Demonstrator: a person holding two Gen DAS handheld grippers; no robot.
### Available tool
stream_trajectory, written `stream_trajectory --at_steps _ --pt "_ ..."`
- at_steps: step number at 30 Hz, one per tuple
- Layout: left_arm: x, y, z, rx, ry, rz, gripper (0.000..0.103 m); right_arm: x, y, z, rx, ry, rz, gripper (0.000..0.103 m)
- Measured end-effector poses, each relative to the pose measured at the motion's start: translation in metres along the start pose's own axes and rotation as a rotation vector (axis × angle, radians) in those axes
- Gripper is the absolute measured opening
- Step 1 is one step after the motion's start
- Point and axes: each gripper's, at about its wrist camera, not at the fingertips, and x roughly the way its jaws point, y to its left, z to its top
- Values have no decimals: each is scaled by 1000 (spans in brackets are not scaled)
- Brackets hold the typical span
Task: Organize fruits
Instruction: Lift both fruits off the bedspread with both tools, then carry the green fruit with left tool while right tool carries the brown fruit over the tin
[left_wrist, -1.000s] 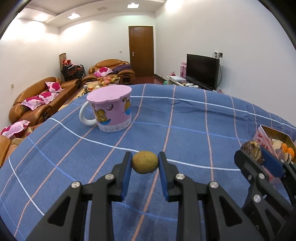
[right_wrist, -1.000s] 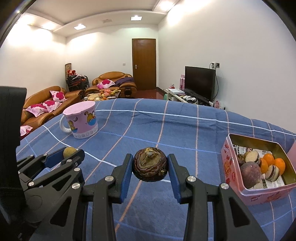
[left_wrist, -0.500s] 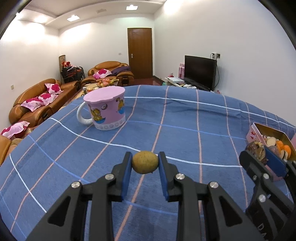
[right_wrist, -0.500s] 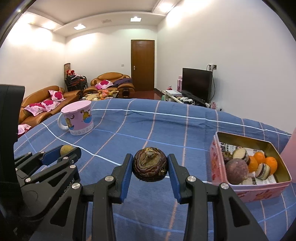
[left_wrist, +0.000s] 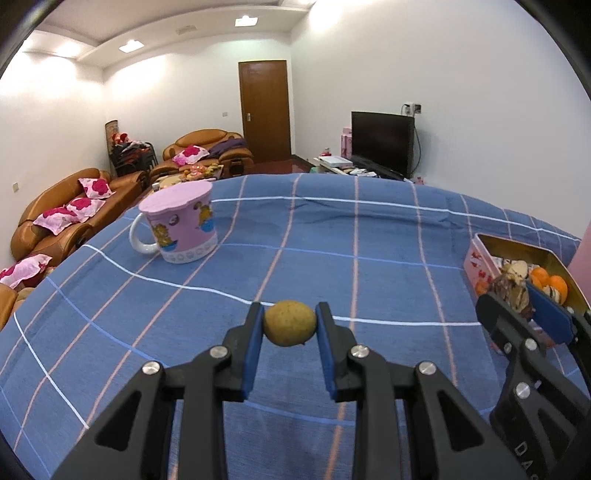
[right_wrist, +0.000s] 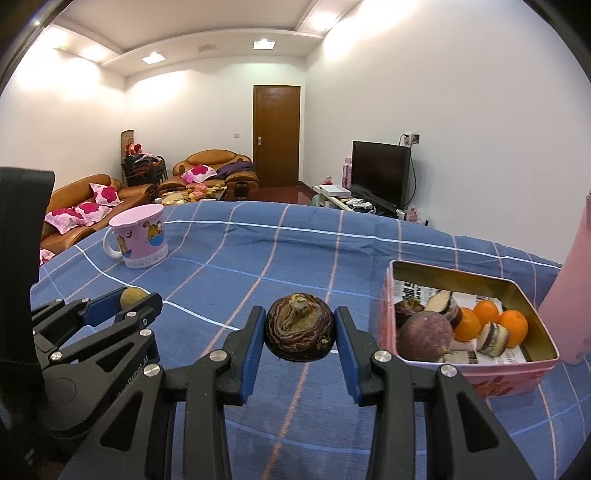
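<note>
Across the tabletop (right_wrist: 280, 258), a blue checked cloth covers everything, and the pink tin (right_wrist: 517, 376) is our landmark. Left of the tin and well apart from it, toward the far edge, stands a pink cartoon mug (right_wrist: 142, 236) with a pink lid on top. Right of the tin, a pink bottle (right_wrist: 572, 288) leans into view at the edge. Now the tin itself: open, lined with printed paper, and holding oranges (right_wrist: 511, 325), one large purple-brown fruit (right_wrist: 424, 334), and several cut halves with dark rinds and pale flesh. Just left of the tin, the right gripper (right_wrist: 300, 326) hangs above the cloth, jaws pinching a dark wrinkled mangosteen (right_wrist: 300, 326) at both sides. Further left of the tin, the left gripper (left_wrist: 290, 323) floats over the cloth too, jaws clamped on a small yellow-brown fruit (left_wrist: 290, 323), the smallest thing out here. Both fruits are outside the tin.
</note>
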Motion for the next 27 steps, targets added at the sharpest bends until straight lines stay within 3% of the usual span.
stream_trajectory --at_steps 27 --pt "-22 -75 -7 65 -21 -79 30 -27 -64 -13 20 -25 -60 40"
